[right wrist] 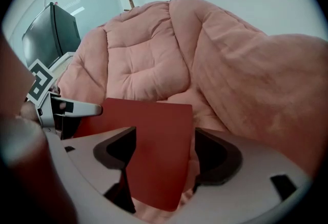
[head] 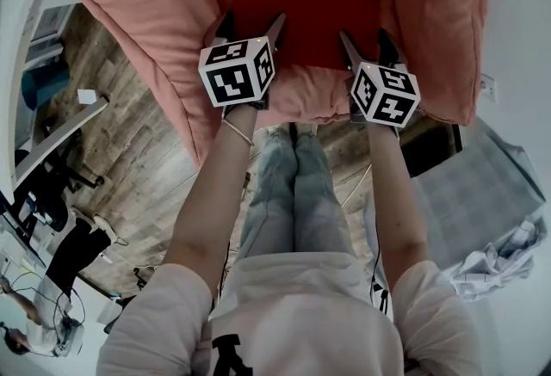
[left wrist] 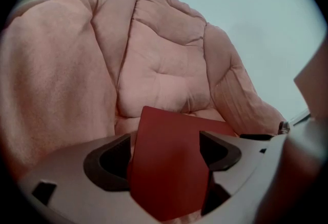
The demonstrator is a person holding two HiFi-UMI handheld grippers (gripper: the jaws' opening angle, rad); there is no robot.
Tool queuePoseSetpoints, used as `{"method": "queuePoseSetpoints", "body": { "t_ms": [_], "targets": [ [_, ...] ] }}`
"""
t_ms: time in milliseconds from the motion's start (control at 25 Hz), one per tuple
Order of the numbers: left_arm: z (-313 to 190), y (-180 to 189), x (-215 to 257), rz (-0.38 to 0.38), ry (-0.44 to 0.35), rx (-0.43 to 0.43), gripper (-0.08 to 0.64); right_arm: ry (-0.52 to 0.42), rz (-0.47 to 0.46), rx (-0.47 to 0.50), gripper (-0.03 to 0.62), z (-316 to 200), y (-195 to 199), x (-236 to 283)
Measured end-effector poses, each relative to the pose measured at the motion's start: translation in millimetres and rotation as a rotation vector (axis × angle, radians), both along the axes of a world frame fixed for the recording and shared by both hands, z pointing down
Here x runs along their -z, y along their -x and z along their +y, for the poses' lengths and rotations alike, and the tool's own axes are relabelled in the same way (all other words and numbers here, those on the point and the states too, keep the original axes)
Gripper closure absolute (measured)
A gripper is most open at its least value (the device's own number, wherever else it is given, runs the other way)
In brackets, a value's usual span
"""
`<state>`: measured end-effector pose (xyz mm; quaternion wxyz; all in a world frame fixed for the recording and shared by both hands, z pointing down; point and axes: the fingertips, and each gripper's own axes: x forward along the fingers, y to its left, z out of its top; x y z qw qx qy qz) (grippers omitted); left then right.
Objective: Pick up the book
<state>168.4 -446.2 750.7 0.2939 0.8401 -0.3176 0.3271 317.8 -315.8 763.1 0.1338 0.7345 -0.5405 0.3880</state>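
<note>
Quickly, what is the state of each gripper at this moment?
Left gripper: open, with the red book between its jaws but not gripped.
Right gripper: open, with the red book between its jaws but not gripped.

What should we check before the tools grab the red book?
1. The red book rests on the pink cushion: ok.
2. The left tool is open: ok.
3. The right tool is open: ok.
4. The book shows between each tool's jaws: ok.
5. Pads pressing on the book: not ok.
6. Jaws lined up to pinch the book's edge: cannot tell.
</note>
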Motion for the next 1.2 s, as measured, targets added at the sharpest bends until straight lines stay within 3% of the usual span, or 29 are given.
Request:
{"method": "queuePoseSetpoints", "body": {
  "t_ms": [360,720,1000,1200],
  "targets": [
    [1,-2,-25,-0.015,0.095,-0.023,0.15,0.015,-0.126,0.006,0.213,-3,3,-21],
    [3,-5,-38,-0.008,0.131,-0.025,0.15,-0.012,-0.294,0.045,0.212,-9,6,-37],
    [4,-6,-39,-0.002,0.085,-0.03,0.15,-0.074,-0.227,0.008,0.212,-7,5,-39],
    [9,-9,-23,0.009,0.015,-0.047,0.15,-0.042,-0.223,-0.005,0.212,-2,5,-28]
  ]
}}
